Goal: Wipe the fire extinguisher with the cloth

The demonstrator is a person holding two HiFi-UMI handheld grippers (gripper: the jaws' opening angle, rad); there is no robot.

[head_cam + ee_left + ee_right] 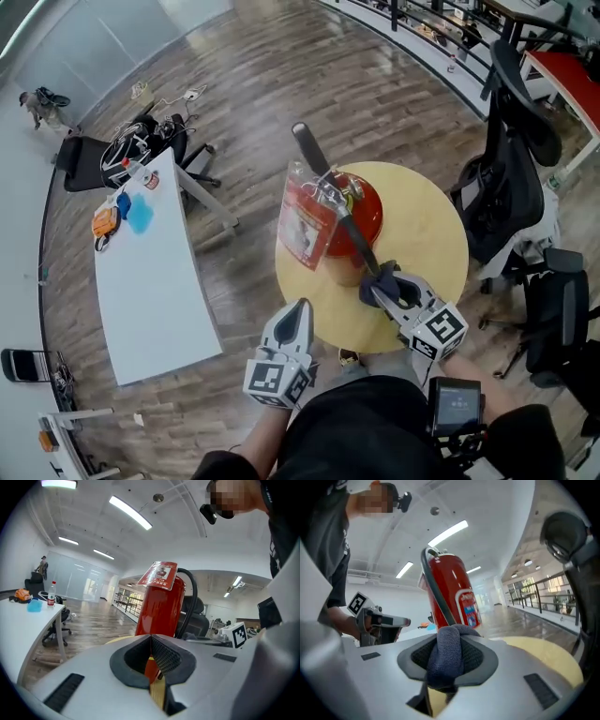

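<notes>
Fire extinguisher (364, 208) standing upright on a round wooden table (427, 244), a little toward 10 o'clock of the tabletop's centre. Its long axis is vertical, base on the tabletop and valve head uppermost. In the head view the top therefore faces the camera. A hanging tag (305, 225) sits on its 9 o'clock side, and a black hose (352, 234) crosses the red body from 11 o'clock to 5 o'clock.

At 5 o'clock of the cylinder, near the hose's lower end, is a dark blue-grey cloth (378, 279). It is bunched and pinched between the closed jaws of the right gripper (386, 286). In the right gripper view the cloth lies just short of the red wall, with the printed label facing it, and contact is not evident.

The left gripper (300, 314) hovers at 7 o'clock, off the table edge. Its jaws are together on nothing and aimed at the cylinder.

Judged stage: the cloth is in hand and brought up to the cylinder, and wiping is not visibly under way. The next move calls for pressing the cloth flat to the wall and stroking along the vertical axis. The push should stay light, or the free gripper should brace the body so that it does not tip.

Farther out are a white table (155, 281) at 9 o'clock and an office chair (506, 187) at 3 o'clock.
</notes>
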